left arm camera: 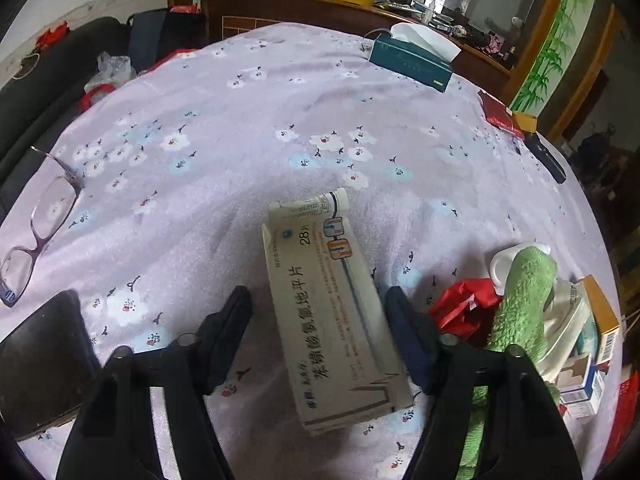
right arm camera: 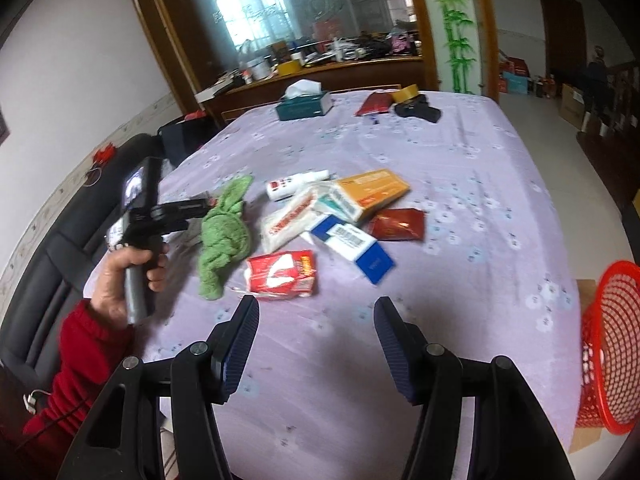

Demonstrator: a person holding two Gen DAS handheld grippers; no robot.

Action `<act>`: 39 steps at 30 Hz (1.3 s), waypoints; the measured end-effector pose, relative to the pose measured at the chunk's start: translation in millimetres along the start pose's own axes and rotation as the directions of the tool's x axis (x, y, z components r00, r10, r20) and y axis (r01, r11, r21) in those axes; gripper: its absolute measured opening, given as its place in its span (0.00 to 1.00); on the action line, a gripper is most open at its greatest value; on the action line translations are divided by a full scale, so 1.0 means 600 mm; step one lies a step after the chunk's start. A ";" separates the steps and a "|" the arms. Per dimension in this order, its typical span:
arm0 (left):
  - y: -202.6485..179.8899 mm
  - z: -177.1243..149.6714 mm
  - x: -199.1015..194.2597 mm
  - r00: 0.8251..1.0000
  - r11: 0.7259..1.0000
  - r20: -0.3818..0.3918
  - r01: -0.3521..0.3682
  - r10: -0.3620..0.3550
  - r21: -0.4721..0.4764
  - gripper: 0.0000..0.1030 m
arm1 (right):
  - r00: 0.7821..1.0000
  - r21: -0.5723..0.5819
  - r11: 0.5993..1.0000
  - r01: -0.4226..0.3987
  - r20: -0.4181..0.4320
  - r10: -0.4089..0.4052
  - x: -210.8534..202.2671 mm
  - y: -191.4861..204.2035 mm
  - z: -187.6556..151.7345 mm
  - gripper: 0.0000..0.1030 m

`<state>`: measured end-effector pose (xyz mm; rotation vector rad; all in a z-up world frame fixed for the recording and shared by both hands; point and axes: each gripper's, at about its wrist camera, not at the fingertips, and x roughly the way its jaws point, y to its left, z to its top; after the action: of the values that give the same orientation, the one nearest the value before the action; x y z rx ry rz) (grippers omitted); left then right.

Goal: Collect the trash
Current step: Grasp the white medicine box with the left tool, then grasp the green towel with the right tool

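Here the medicine box [left arm camera: 334, 316] lies between spread left jaws.

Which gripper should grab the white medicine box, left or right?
Left. The left gripper is open with the white medicine box already between its fingers. The right gripper is open over bare cloth, short of the pile.

Soft window daylight, faint shadows, fisheye-bent edges, slight motion blur

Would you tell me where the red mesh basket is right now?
In the right wrist view, the red mesh basket sits at the far right edge, beside the table's right side.
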<state>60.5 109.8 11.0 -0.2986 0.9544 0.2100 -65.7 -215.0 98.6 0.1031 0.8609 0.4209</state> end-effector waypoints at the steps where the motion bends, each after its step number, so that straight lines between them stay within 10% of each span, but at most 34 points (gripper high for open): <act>1: 0.000 -0.002 -0.001 1.000 1.000 0.004 -0.009 0.009 0.005 0.51 | 1.000 -0.005 1.000 -0.003 -0.001 0.003 0.004 0.006 0.003 0.63; 28: 0.034 -0.141 -0.202 0.966 0.988 0.220 0.118 -0.137 0.097 0.51 | 0.972 -0.156 0.988 0.009 -0.231 -0.045 0.344 0.193 0.092 0.68; 32: 0.035 -0.148 -0.202 0.966 0.989 0.220 0.116 -0.133 0.091 0.51 | 0.975 -0.160 0.987 0.000 -0.217 -0.035 0.330 0.193 0.090 0.46; 39: 0.012 -0.169 -0.215 0.963 0.990 0.249 0.076 -0.104 0.117 0.51 | 0.993 -0.135 0.990 -0.030 -0.120 0.014 0.228 0.157 0.068 0.44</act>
<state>-92.1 76.1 61.5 -0.2105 0.6924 0.1102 13.6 -71.3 51.7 -0.0393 0.9464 0.5095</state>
